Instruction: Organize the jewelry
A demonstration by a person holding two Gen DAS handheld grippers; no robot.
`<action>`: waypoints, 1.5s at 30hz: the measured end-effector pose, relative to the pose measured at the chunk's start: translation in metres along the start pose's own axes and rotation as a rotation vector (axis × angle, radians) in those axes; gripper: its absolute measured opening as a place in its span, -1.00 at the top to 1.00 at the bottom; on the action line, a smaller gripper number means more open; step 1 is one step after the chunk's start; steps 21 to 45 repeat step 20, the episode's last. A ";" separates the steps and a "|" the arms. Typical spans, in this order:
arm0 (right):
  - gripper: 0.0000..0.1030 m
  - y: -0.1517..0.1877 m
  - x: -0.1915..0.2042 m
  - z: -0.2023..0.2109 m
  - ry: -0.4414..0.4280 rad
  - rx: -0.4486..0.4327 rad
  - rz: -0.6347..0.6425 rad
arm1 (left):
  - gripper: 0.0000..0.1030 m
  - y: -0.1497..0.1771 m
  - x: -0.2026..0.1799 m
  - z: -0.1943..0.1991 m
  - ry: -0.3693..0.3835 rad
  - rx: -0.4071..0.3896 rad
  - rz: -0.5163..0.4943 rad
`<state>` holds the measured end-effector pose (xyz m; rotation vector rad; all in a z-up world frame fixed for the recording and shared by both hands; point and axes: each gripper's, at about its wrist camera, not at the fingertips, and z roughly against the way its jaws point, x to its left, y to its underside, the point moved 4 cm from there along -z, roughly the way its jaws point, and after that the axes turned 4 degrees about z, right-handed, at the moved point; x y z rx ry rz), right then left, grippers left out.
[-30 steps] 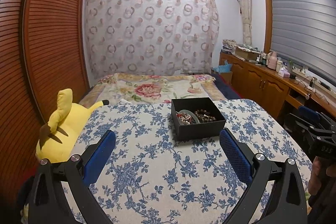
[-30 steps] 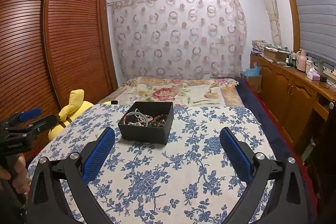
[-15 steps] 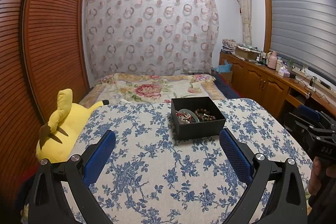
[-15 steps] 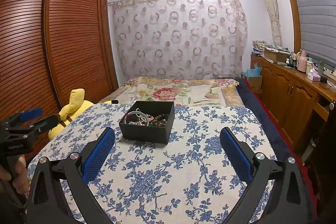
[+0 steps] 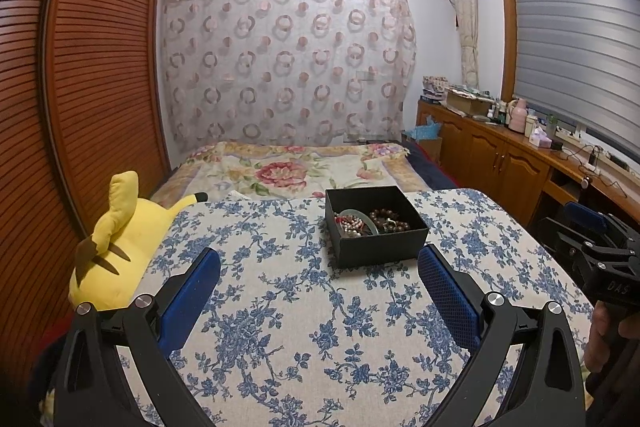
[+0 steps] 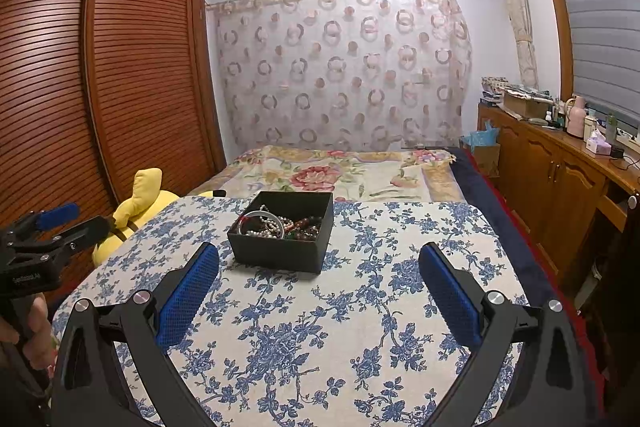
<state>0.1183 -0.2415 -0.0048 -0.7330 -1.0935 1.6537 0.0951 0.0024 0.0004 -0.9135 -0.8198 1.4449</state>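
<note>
Black box (image 5: 376,227) of jewelry, set on the blue-flowered tablecloth (image 5: 280,307) toward the far middle of the table, near the bed (image 5: 296,167). Lidless, nearly square, so no clear long axis; turned a little askew, one corner nearest in the right wrist view (image 6: 280,251). Inside: pale bangle (image 5: 358,217) and pearl strand (image 6: 266,225) on the left, dark brown beads (image 5: 388,221) on the right, all heaped together.

Left claw (image 5: 319,267) spread wide, blue pads (image 5: 192,287) well apart, holding nothing, touching nothing, hung above the cloth short of the box. Right claw (image 6: 319,267) likewise spread wide and bare, box ahead and slightly left of its gap. Seen at the right edge of the left view, gripped by a hand (image 5: 608,331).

Yellow plush toy (image 5: 116,247) slumped against the table's left edge, beside the slatted wardrobe (image 5: 80,87).
</note>
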 end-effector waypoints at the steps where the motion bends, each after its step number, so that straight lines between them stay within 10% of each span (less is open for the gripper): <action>1: -0.95 0.000 0.000 0.000 0.001 0.000 -0.001 | -0.86 0.000 0.000 0.000 0.000 0.000 0.001; 45: -0.95 0.001 0.002 0.000 -0.002 -0.001 -0.002 | -0.86 0.000 0.000 0.001 0.002 0.003 0.003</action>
